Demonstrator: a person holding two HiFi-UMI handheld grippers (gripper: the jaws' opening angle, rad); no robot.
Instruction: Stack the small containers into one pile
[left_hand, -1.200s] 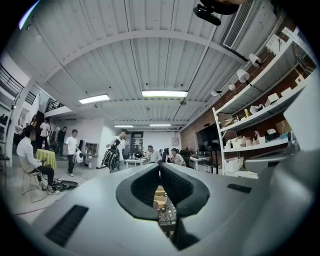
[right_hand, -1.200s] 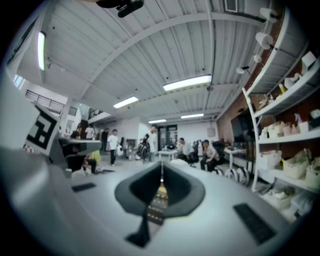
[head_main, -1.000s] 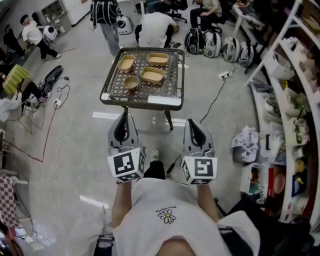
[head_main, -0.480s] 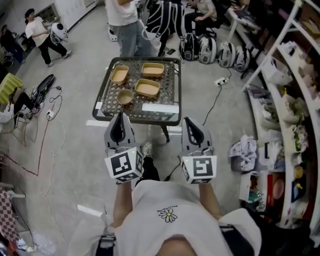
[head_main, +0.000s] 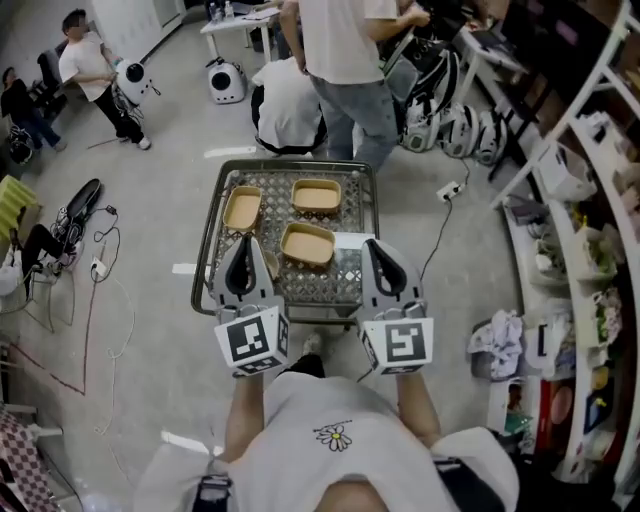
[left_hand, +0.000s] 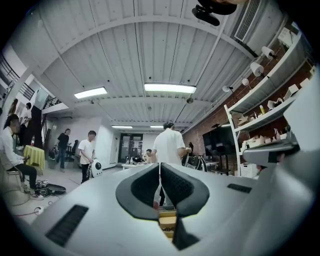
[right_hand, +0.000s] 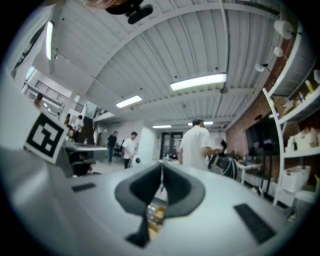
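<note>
**Head view:** The left gripper (head_main: 242, 246) and right gripper (head_main: 372, 248) are held out side by side over the near edge of a wire-mesh table (head_main: 205, 262), forearms tucked close to the wearer's body. Three tan containers (head_main: 307, 243) sit apart on the mesh, none stacked. A fourth seems to peek out beside the left gripper. A person (head_main: 345, 50) stands beyond the table.

**Left gripper view:** The jaws are pressed together on nothing and point nearly level across the room, with containers glimpsed below them.

**Right gripper view:** Its jaws likewise meet with nothing between them, aimed level.

The task looks to be at the approach, with no pick-up begun. The next move likely calls for tipping a gripper down, parting its jaws and taking one container by its rim.
</note>
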